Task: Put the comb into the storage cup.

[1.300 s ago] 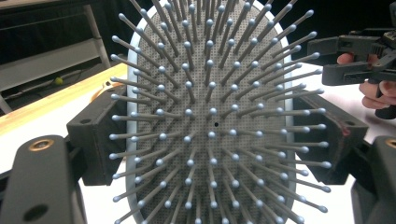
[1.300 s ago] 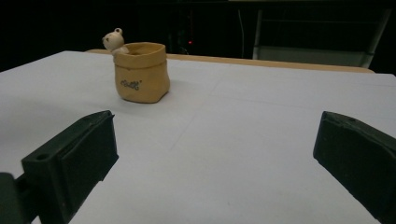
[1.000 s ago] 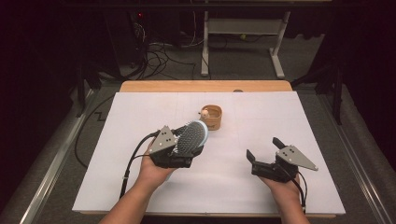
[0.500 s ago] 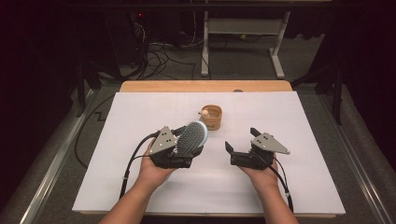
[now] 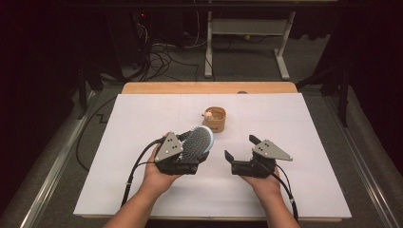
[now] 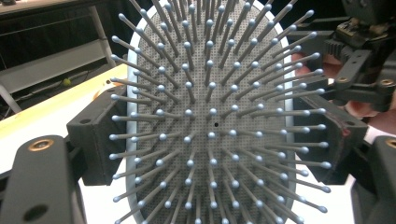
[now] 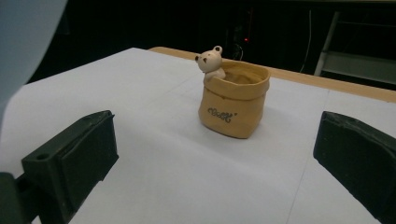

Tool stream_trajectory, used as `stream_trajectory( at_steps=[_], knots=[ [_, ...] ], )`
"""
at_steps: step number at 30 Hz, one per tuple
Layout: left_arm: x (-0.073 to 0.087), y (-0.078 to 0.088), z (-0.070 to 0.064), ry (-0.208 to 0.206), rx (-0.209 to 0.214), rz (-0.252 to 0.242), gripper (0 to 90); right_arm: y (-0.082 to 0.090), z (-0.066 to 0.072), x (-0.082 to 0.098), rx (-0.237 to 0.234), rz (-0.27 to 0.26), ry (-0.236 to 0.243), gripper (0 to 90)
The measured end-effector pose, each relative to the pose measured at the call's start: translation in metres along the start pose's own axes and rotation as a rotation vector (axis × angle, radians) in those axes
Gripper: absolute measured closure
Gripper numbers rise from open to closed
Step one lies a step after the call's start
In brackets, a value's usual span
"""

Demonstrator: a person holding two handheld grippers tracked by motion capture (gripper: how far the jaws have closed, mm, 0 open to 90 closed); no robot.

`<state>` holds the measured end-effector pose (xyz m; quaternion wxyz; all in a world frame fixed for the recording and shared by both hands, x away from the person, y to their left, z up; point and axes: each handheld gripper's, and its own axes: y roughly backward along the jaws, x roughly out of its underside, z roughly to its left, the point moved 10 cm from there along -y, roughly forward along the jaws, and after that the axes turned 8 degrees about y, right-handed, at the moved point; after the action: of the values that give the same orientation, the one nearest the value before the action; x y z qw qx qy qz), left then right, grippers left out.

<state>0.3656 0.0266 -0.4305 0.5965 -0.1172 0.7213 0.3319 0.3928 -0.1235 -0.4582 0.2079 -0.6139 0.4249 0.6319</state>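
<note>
Both forearms reach in from the near edge. The left gripper (image 5: 190,154) is held raised, its fingers (image 6: 100,135) clamped on something broad. The right gripper (image 5: 240,154) sits alongside, its fingers (image 7: 77,161) spread wide, nothing between them.

Between the two black jaws of the right hand-held gripper (image 7: 224,163), which stand wide apart with nothing between them, a small tan ceramic sack-shaped pot (image 7: 234,101) stands upright on the white-covered counter (image 7: 140,84). A little cream bear figure (image 7: 210,60) peeks over its rim.
</note>
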Motion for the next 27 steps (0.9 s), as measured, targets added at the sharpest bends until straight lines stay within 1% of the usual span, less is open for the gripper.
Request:
stream_trajectory(
  at_steps=[4, 9, 12, 14, 16, 19, 23, 27],
  knots=[
    [0.000, 0.001, -0.003, -0.002, -0.003, -0.001, 20.2, 0.006, 0.002, -0.004, -0.014, -0.017, -0.023, 0.4],
    [0.001, 0.001, -0.003, -0.005, -0.013, 0.003, 20.2, 0.007, 0.006, -0.007, -0.044, -0.025, -0.052, 0.4],
    [0.001, 0.000, -0.002, -0.004, -0.015, 0.002, 20.2, 0.007, 0.009, -0.009, -0.055, -0.027, -0.053, 0.6],
    [0.002, 0.000, -0.001, -0.005, -0.016, 0.004, 20.2, 0.008, 0.011, -0.013, -0.065, -0.038, -0.056, 0.6],
    [0.002, 0.000, -0.002, -0.007, -0.018, 0.004, 20.2, 0.010, 0.013, -0.018, -0.063, -0.047, -0.048, 0.6],
    [0.002, -0.001, -0.003, -0.014, -0.018, 0.004, 20.2, 0.013, 0.015, -0.024, -0.073, -0.063, -0.046, 0.8],
    [0.003, -0.002, -0.005, -0.019, -0.015, 0.008, 20.2, 0.014, 0.015, -0.025, -0.073, -0.064, -0.045, 0.9],
    [0.005, -0.004, -0.006, -0.028, -0.019, 0.012, 20.2, 0.016, 0.017, -0.029, -0.085, -0.077, -0.053, 1.7]
  ],
)
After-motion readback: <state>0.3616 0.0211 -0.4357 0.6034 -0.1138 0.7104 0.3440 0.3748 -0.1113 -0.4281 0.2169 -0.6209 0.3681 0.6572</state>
